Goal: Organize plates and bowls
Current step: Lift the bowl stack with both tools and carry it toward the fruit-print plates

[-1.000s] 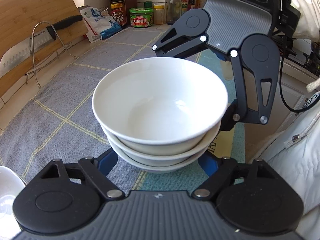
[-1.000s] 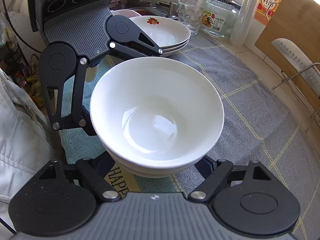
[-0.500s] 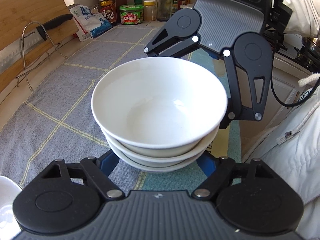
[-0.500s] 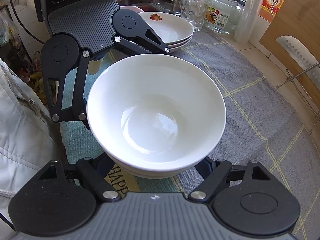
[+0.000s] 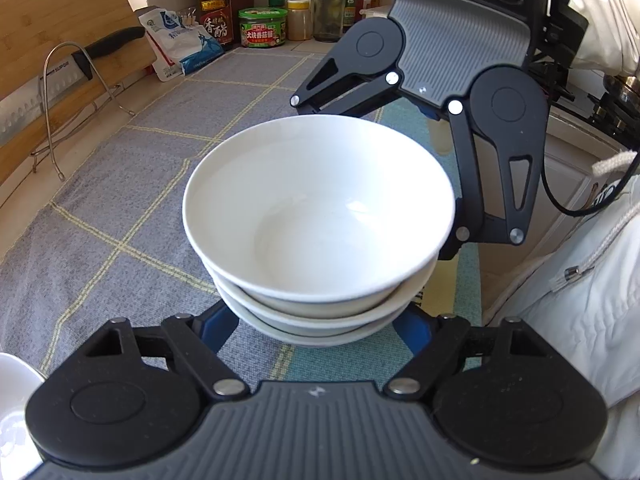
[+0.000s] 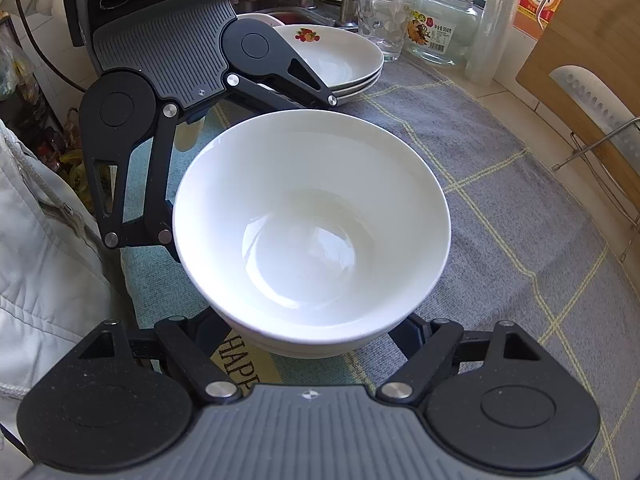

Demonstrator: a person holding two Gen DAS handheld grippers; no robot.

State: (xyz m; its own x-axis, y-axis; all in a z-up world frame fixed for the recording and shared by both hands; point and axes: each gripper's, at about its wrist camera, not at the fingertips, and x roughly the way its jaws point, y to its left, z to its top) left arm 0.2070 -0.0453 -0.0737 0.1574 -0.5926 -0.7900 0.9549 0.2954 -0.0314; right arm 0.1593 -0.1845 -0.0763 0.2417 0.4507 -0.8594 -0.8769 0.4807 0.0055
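Fruit-printed plates (image 6: 336, 54) solely in right view, behind bowls (image 6: 312, 216).

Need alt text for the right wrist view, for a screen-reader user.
A stack of white bowls sits between two hand-held grippers over a grey checked mat: the right hand-held gripper spread wide at its near side, the left hand-held gripper facing it from the far side. Behind stand stacked plates with a fruit print, a glass and a jar.

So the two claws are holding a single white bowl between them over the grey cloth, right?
Not quite: it is a stack of bowls, not one. The left wrist view shows three nested rims. The left claw and right claw do hold it from opposite sides over the grey cloth.
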